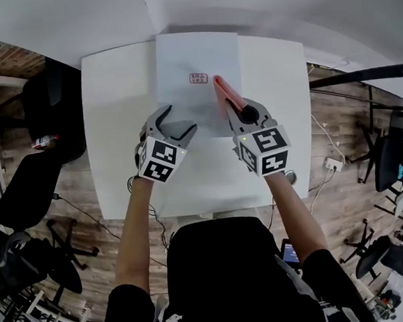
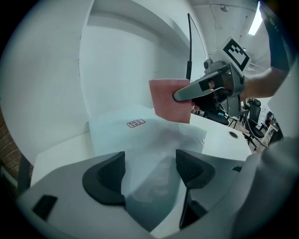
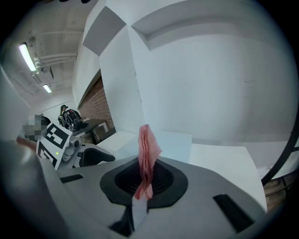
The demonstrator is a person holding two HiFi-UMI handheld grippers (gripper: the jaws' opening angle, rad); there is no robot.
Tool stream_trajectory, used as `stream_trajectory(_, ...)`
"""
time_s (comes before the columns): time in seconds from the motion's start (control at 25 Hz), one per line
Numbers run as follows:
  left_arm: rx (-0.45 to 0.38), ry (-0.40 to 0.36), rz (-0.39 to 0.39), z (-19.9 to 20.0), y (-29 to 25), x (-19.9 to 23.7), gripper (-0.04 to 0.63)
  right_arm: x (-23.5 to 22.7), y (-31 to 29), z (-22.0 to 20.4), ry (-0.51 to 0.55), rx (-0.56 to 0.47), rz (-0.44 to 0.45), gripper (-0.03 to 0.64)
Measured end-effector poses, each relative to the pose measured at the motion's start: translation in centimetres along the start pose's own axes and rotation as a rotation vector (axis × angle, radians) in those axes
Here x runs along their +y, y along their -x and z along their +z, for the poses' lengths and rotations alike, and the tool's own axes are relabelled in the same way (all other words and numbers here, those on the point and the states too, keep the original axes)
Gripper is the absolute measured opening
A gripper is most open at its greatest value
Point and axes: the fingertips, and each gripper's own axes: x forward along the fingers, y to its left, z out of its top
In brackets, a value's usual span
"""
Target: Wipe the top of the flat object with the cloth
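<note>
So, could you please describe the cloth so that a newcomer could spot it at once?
On the white table lies a pale flat sheet. Over its right part, the right tongs pinch the cloth: the only pink fabric there.

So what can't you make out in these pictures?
- Print on the red label: too small, head and left gripper views.
- Pink cloth's gripped end: hidden between the right gripper's closed jaws, right gripper view.
- White sheet's near corners: covered by the left gripper and right gripper, head view.
</note>
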Motion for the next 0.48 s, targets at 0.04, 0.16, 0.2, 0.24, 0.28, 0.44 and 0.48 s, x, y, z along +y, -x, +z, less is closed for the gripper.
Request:
stream_trajectory(0.04, -0.002, 0.002, -0.003, 0.0, 0.0, 0.0, 0.334, -0.1, 0.0, 0.0, 0.0, 0.0, -0.002, 0.043)
stream_trajectory(0.16, -0.005, 0.006, -0.011, 0.0, 0.1, 0.0, 0.334, -0.6, 0.1, 0.3, 0.012, -0.001, -0.012, 0.043)
stream_trajectory(0.2, -0.005, 0.007, -0.013, -0.1, 0.1, 0.0, 0.334, -0.8, 0.0, 0.4, 0.023, 0.0, -0.019, 0.043)
stream_trajectory(0.24, -0.006, 0.009, -0.014, -0.1, 0.1, 0.0, 0.334, -1.2, 0.0, 0.6, 0.038, 0.001, -0.027, 0.043)
stream_trajectory(0.28, -0.006, 0.009, -0.013, -0.1, 0.1, 0.0, 0.334, -1.6, -0.1, 0.8, 0.057, 0.004, -0.039, 0.044)
stream_trajectory(0.44, -0.007, 0.008, -0.012, -0.1, 0.0, 0.1, 0.334, -4.0, -0.6, 1.4, 0.131, 0.034, -0.102, 0.043)
stream_trajectory(0.48, -0.008, 0.009, -0.013, 0.0, 0.0, 0.1, 0.334, -4.5, -0.9, 1.4, 0.145, 0.046, -0.111, 0.043)
